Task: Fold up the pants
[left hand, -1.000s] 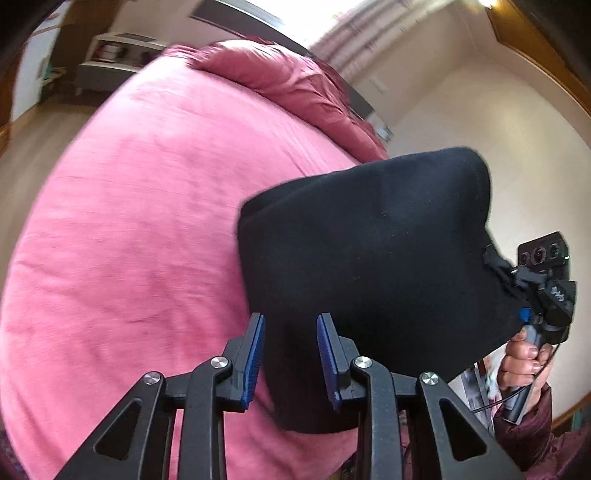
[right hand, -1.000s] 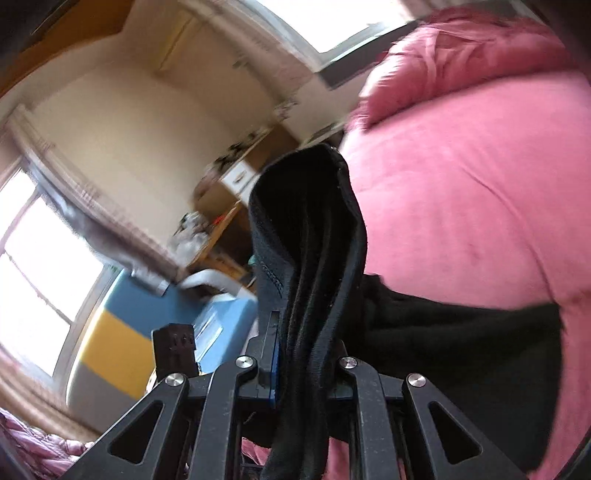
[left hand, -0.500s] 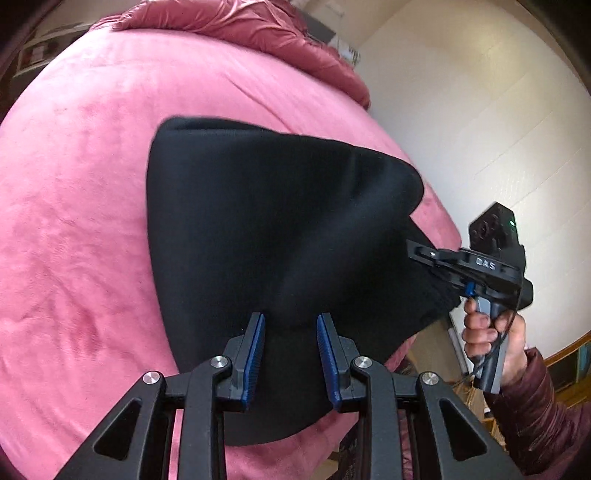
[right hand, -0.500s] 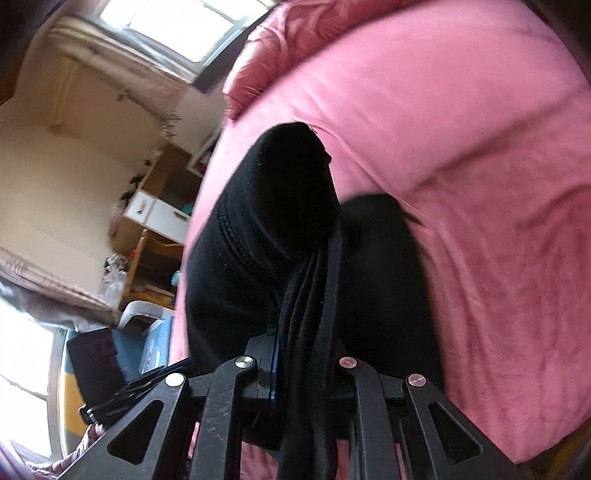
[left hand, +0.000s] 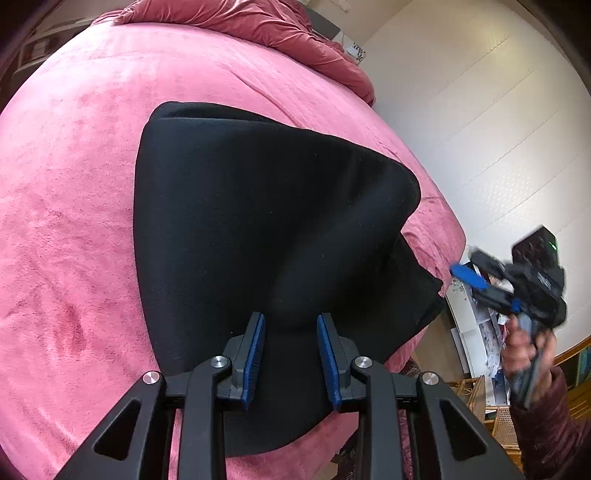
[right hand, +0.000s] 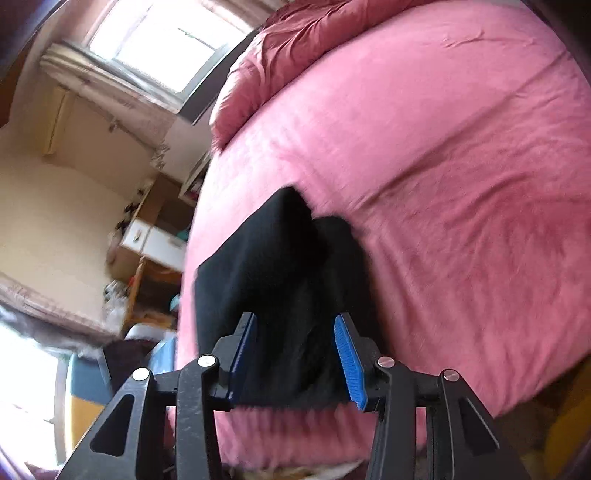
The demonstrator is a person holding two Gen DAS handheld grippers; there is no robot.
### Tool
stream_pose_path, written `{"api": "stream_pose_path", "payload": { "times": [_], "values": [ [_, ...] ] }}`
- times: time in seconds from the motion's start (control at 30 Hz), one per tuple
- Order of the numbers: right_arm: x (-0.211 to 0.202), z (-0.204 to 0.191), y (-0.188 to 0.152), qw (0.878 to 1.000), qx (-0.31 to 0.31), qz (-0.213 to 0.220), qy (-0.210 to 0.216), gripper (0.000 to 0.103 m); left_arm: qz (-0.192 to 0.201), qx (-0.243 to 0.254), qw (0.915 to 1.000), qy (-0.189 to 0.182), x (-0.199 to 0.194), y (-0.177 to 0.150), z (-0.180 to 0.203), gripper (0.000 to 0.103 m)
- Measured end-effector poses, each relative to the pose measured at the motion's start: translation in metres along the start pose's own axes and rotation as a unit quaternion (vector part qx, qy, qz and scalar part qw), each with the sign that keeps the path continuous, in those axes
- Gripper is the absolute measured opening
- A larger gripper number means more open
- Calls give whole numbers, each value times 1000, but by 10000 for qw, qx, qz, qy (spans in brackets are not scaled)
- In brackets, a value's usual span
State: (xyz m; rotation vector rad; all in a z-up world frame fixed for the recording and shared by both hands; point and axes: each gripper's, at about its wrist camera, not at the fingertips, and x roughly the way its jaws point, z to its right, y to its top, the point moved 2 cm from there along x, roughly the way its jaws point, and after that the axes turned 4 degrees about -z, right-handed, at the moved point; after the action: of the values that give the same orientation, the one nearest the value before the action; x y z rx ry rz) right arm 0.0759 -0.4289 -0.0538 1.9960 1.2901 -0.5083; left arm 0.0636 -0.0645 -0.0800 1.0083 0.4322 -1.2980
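Observation:
The black pants lie folded in a thick pile on the pink bed, near its front edge. My left gripper is open and empty just above the pile's near edge. My right gripper is open, off the pile's right corner and past the bed's edge, held in a hand. In the right wrist view the pants lie below the open right gripper, which holds nothing.
A crumpled pink duvet lies at the head of the bed. A white wall stands to the right. A desk with drawers and a window stand beyond the bed's left side.
My right gripper has opened and let go of the pants, then pulled back off the bed's edge. The pants have dropped flat onto the bed. My left gripper stays open.

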Motion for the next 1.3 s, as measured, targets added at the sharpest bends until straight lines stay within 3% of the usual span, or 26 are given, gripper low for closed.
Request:
{"api": "stream_pose_path", "payload": {
  "times": [0.13,0.27,0.33,0.37,0.4,0.47,0.57,0.67,0.87,1.03,1.13,1.27,1.3],
  "values": [
    [14,-11,-27,9991,-32,-392,-168,43,19,18,10000,-15,-1,-2,-4,29],
    [36,6,-33,9973,459,-367,-437,44,34,46,10000,-6,-7,-3,-6,29],
    [40,9,-29,9968,560,-206,-530,34,48,54,10000,4,-9,-4,-5,29],
    [41,10,-28,9963,562,-169,-622,17,57,55,10000,1,-10,-4,-5,29],
    [41,9,-27,9961,510,-161,-698,9,63,60,10000,-14,-11,-5,-4,29],
    [38,4,-28,9960,335,-137,-813,8,80,70,9999,-12,-15,-5,-4,29],
    [18,-13,-37,9976,55,-117,-684,7,149,114,9998,-95,-25,-7,-4,29],
    [5,-10,-51,9962,-19,-193,-845,7,121,73,9998,-165,-28,-9,-9,29],
    [33,17,-54,9920,304,-371,-1165,7,-17,234,9997,67,-23,-8,-3,29],
    [26,8,-47,9910,-13,-489,-1245,14,74,546,9983,178,-29,-6,11,29],
    [10,-3,-38,9897,-263,-311,-1373,16,114,792,9967,146,-28,-3,26,29],
    [3,-13,-10,9916,-372,3,-1239,17,31,1072,9942,-68,-17,1,50,29],
    [6,-17,3,9922,-386,46,-1182,24,-7,1139,9934,-135,-13,-1,54,29]
  ]
}}
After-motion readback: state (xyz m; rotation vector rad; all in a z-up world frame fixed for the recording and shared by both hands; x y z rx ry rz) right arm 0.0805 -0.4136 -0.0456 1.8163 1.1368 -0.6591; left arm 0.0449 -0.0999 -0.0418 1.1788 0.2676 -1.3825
